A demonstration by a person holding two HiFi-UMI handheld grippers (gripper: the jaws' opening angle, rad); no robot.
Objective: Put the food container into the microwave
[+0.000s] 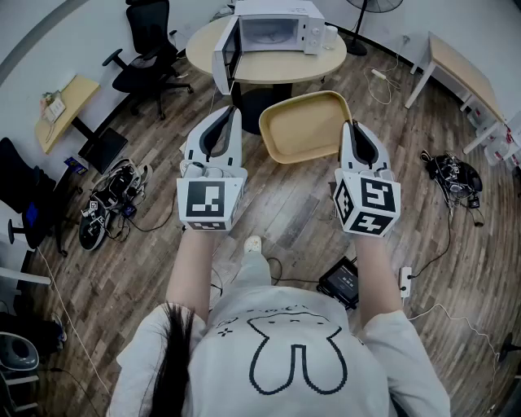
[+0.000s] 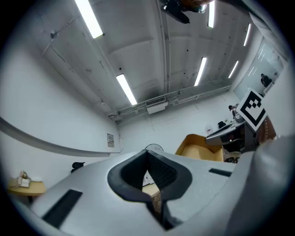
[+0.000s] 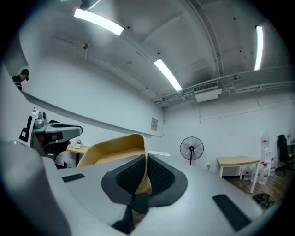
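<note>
A tan, shallow food container (image 1: 305, 126) hangs in the air in front of me, tilted, over the wooden floor. My right gripper (image 1: 352, 126) is shut on its right rim; in the right gripper view the rim (image 3: 144, 159) runs between the black pads (image 3: 161, 177). My left gripper (image 1: 230, 112) is level with it on the left, clear of the container, its jaws together with nothing in them. In the left gripper view the container (image 2: 198, 147) shows to the right. The white microwave (image 1: 273, 32) stands on a round table (image 1: 269, 67) ahead, its door (image 1: 225, 55) swung open to the left.
Black office chairs (image 1: 151, 49) stand left of the round table. Cables and gear (image 1: 110, 204) lie on the floor at left, more cables (image 1: 456, 179) at right, a black box (image 1: 342, 281) near my feet. A tan desk (image 1: 460, 69) and a fan (image 1: 370, 8) stand at the back right.
</note>
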